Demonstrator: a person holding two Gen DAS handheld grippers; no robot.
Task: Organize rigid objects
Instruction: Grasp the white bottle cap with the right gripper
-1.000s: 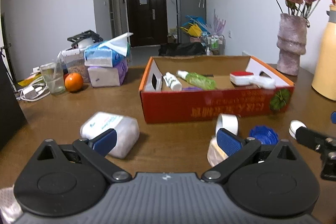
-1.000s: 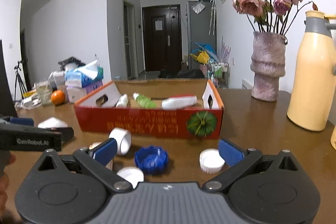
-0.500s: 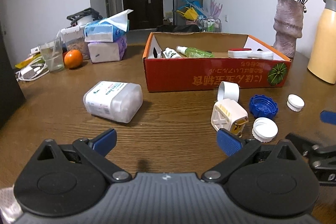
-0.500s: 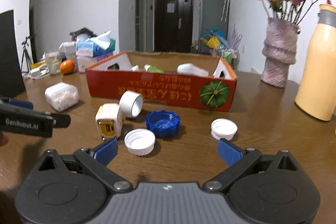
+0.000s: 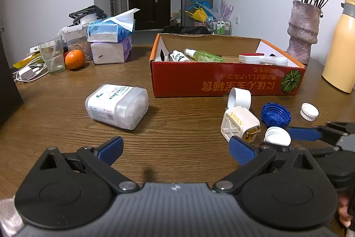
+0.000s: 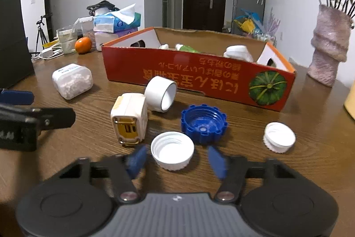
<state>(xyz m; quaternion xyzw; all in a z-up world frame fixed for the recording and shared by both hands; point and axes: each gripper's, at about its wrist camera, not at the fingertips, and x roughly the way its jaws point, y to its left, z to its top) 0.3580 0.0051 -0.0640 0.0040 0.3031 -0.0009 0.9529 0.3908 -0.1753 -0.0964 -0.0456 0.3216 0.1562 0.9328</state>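
On the wooden table my right gripper point(image 6: 176, 158) has a white screw cap point(image 6: 172, 150) lying mouth-up between its blurred blue fingers. Its jaws are closing and the pads stand a little off the cap's rim. Just beyond lie a blue ridged cap point(image 6: 203, 127), a white plug adapter point(image 6: 129, 119), a white tape ring point(image 6: 160, 97) and a second white cap point(image 6: 279, 137). My left gripper point(image 5: 176, 147) hangs open over bare wood with nothing between its fingers. A clear plastic tub point(image 5: 116, 107) lies on its side ahead of it. The red cardboard box point(image 5: 224, 81) holds bottles.
Behind the box stand a pink vase point(image 5: 302, 32) with dried flowers and a yellow jug point(image 5: 341, 48). Tissue packs point(image 5: 111, 41), an orange point(image 5: 74, 59), a glass point(image 5: 52, 57) and cables sit at the back left. A dark object point(image 6: 13, 37) borders the left side.
My right gripper has come down and forward over the near white cap, and its fingers have swung inward around it. The left gripper has pulled back from the box.
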